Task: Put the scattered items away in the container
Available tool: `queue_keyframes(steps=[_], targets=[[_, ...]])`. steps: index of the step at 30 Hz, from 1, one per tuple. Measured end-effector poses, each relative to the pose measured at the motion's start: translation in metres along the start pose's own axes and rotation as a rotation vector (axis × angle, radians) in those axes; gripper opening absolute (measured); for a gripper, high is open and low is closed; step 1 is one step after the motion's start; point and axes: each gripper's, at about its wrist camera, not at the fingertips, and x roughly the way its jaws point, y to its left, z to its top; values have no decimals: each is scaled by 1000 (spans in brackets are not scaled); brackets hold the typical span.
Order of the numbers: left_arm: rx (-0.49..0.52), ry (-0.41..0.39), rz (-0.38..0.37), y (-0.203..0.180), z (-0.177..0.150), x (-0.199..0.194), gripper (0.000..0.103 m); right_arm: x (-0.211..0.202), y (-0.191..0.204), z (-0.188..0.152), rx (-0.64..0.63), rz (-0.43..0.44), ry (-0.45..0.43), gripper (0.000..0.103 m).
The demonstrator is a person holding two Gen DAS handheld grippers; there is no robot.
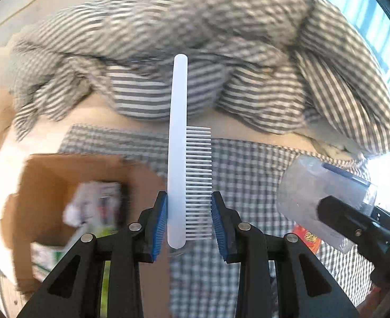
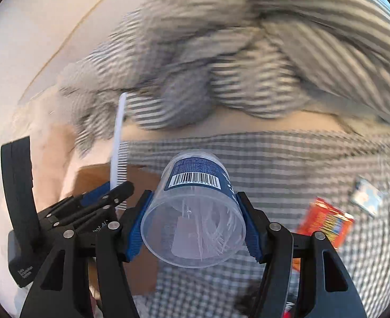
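Note:
My left gripper point(image 1: 189, 220) is shut on a white comb point(image 1: 177, 145), held upright with its teeth to the right, above the checked cloth. The comb also shows in the right wrist view point(image 2: 118, 143). A brown cardboard box point(image 1: 49, 175) lies below and left of it, with packets inside. My right gripper point(image 2: 193, 222) is shut on a clear plastic tub with a blue barcode label point(image 2: 195, 206); thin white sticks lie inside. The tub also shows at the right of the left wrist view point(image 1: 319, 198).
A crumpled grey striped blanket point(image 1: 208, 39) fills the far side. A checked sheet point(image 1: 247, 172) covers the surface. An orange-red packet point(image 2: 327, 220) and a small pale blue packet point(image 2: 367, 193) lie at the right. The view is motion-blurred.

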Motion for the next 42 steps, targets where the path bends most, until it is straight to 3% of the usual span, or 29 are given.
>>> queue_keyframes(steps=[7,13,14,15,16,17,19,22,26,34,42], targets=[[-121,77,109,87,-43,-5,33,51,103,-21,-156,144,84,61],[-204,155,162,149,-81,7,37,102,158,-48,-269,160,153,61],[-207,165,158,152,-85,9,55,112,165,-52,-284,143,167,62],[-207,182,164,156,-87,12,85,116,170,-54,-298,126,175,62],[-207,188,180,157,-89,14,98,117,171,-55,-307,106,170,63],[-206,180,204,158,-90,12,103,116,171,-55,-312,80,150,66],[-200,150,221,159,-88,6,103,107,165,-52,-298,90,119,71],[-188,139,184,152,-77,4,103,92,144,-40,-245,83,72,72],[-159,98,95,119,-58,2,103,60,82,-24,-118,24,-14,73],[14,77,-73,-23,-39,34,103,2,-69,-31,83,-221,-73,73],[173,166,-124,-163,-81,89,103,-53,-196,-82,256,-366,-46,73]])
